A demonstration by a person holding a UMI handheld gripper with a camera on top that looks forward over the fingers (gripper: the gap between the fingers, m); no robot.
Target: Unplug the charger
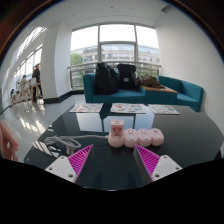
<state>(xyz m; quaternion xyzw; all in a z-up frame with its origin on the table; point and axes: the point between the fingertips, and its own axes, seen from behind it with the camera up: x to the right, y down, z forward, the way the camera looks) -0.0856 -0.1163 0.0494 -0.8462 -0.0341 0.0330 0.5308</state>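
A pink power strip lies on the dark glossy table, just ahead of my fingers. A white charger stands plugged into its left end. White cables trail off to the left of it. My gripper is open, its two pink pads spread wide, with only bare table between them. The strip and charger sit a short way beyond the fingertips, untouched.
A person's hand rests at the table's left edge. Paper sheets lie at the far side of the table. Beyond stand a teal sofa with dark bags on it, and large windows.
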